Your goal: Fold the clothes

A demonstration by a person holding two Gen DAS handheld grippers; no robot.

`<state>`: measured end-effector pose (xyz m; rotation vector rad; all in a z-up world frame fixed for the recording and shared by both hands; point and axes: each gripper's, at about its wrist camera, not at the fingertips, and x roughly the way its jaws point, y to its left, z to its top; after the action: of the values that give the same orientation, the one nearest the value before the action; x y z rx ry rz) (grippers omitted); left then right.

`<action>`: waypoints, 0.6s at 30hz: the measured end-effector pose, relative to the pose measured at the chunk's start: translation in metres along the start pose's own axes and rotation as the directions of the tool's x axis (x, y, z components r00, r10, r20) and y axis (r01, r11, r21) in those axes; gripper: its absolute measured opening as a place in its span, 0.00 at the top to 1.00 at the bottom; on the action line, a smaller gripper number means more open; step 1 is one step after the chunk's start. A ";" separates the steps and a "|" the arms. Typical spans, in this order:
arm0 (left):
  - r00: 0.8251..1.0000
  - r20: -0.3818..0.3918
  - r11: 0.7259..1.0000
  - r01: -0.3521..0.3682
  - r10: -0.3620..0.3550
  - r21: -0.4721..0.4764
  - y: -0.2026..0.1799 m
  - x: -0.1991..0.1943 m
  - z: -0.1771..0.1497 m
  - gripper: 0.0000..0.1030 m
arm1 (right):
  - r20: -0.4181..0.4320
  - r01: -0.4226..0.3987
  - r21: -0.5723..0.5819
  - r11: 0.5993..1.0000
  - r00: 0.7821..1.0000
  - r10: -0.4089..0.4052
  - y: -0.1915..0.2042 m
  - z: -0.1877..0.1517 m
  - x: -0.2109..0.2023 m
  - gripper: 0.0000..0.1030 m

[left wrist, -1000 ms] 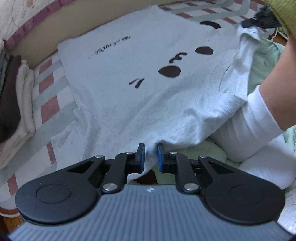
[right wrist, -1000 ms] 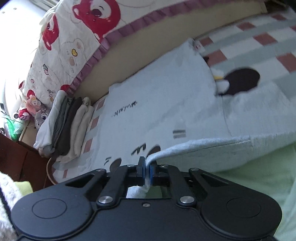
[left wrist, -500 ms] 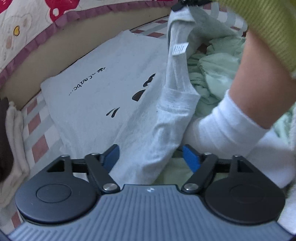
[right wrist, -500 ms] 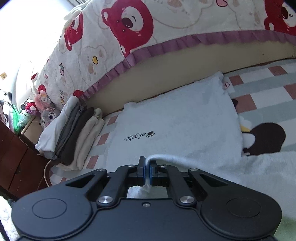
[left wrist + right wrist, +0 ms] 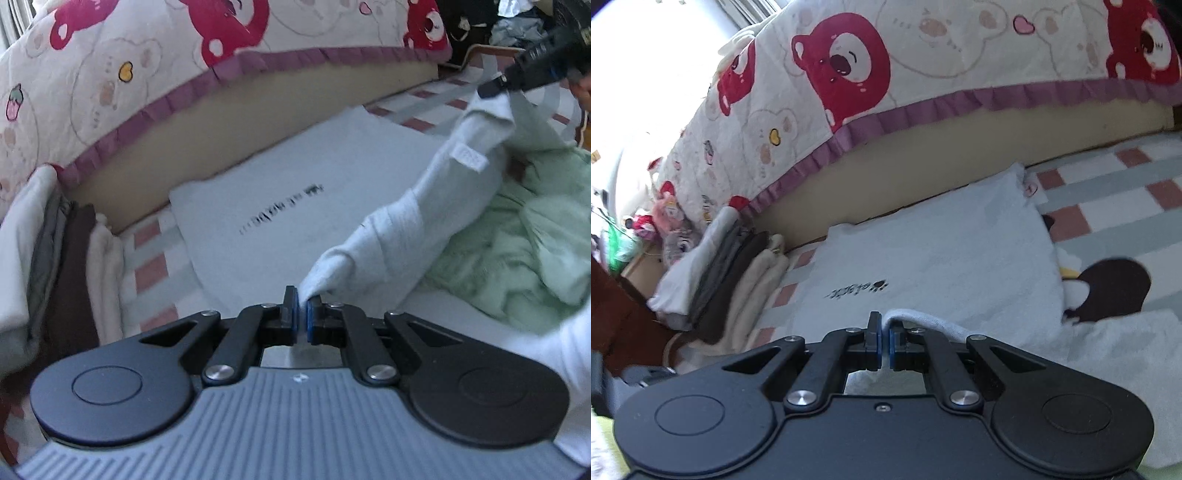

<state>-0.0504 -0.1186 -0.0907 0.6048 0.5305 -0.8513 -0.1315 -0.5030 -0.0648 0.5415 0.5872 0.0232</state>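
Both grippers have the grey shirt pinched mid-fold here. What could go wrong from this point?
The left gripper holds only a small tip of the grey shirt, so the cloth could slip out. The lifted edge sags between it and the right gripper, so the fold may land crooked. The green garment lies against the shirt and might get dragged along.

Both wrist views look low across the shirt (image 5: 295,206) toward the bedspread (image 5: 923,74)
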 end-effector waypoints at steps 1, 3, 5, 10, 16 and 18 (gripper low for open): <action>1.000 0.023 1.000 -0.011 0.010 0.011 0.003 0.003 0.005 0.95 | 0.015 0.029 -0.017 0.999 0.999 -0.029 0.003 0.003 0.003 0.94; 0.996 0.075 0.999 -0.041 0.040 0.017 0.009 0.010 0.014 0.95 | 0.033 0.075 -0.061 0.995 0.997 -0.073 0.011 0.008 0.006 0.94; 0.995 0.089 0.999 -0.049 0.050 -0.014 0.017 0.018 0.024 0.95 | 0.047 0.090 -0.078 0.993 0.995 -0.087 0.016 0.010 0.005 0.94; 0.996 0.075 0.998 -0.048 0.050 -0.031 0.028 0.039 0.037 0.95 | 0.119 0.141 -0.102 0.985 0.985 -0.128 0.019 0.018 0.003 0.94; 0.995 0.039 0.993 -0.091 0.094 -0.075 0.061 0.084 0.077 0.89 | 0.164 0.211 -0.219 0.953 0.971 -0.177 0.032 0.068 0.043 0.95; 0.991 0.044 0.986 -0.117 0.123 -0.120 0.077 0.104 0.087 0.89 | 0.155 0.266 -0.243 0.933 0.960 -0.233 0.038 0.085 0.062 0.95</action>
<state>0.0858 -0.1931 -0.0748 0.5010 0.4889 -0.7146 -0.0295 -0.5009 -0.0189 0.2061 0.5177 -0.1719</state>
